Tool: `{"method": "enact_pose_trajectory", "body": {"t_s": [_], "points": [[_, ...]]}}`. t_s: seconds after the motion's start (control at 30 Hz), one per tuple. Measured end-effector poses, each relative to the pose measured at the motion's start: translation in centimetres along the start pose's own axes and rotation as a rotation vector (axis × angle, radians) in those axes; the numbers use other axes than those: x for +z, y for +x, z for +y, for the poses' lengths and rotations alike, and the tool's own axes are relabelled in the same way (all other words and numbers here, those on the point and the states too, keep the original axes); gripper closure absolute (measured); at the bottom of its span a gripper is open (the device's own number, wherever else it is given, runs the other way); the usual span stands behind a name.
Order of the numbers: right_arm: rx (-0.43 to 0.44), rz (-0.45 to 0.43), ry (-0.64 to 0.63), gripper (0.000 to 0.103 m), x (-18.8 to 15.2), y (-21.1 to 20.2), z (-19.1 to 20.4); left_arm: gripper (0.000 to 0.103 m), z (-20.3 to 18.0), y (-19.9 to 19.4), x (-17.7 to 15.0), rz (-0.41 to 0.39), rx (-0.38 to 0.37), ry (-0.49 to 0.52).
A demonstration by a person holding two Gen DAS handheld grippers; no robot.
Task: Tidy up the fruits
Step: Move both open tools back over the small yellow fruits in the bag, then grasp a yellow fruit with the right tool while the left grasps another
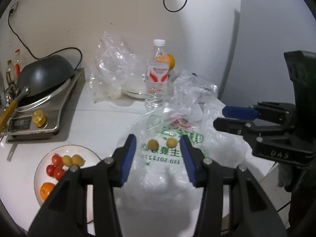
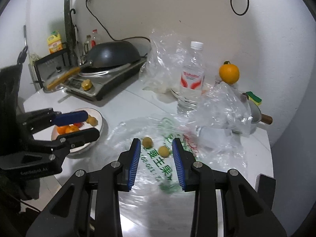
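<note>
White counter [image 1: 92, 122] carried an upturned wok [image 1: 44, 73] on a cooktop, and a printed plastic bag [image 1: 173, 152] lay flat near the front edge. A white plate [image 1: 65, 150] left of the bag held cherry tomatoes, two longans and oranges. Left gripper [image 1: 158, 148] stood wide open, empty, above the bag. Right gripper [image 2: 156, 152] was likewise open and empty. Two longans [image 2: 164, 151] lay on the bag, apart from each other; a water bottle [image 2: 190, 79] stood behind.

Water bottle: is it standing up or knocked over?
Standing up. The water bottle is upright on the counter, white cap on top.
</note>
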State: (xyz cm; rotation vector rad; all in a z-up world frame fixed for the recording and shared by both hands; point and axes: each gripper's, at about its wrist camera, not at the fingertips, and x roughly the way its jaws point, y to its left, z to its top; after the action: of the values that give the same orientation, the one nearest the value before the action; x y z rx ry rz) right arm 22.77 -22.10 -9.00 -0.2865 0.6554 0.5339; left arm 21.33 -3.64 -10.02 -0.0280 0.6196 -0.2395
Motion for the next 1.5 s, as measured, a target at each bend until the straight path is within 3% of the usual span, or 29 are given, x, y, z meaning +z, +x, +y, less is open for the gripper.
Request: {"method": "enact_pose_trajectory", "body": {"t_s": [0.7, 1.0, 1.5], "points": [[0.054, 0.077, 0.075, 0.068, -0.6, 7.0, -5.0, 0.054, -0.4, 7.3, 0.3, 0.093, 0.023, 0.016], [0.102, 0.141, 0.054, 0.068, -0.7, 11.3, -4.4, 0.054, -0.2, 10.2, -0.3, 0.163, 0.010, 0.028], [0.149, 0.262, 0.049, 0.068, -1.5, 16.1, -3.7, 0.054, 1.4, 12.4, -0.8, 0.205, 0.017, 0.034]]}}
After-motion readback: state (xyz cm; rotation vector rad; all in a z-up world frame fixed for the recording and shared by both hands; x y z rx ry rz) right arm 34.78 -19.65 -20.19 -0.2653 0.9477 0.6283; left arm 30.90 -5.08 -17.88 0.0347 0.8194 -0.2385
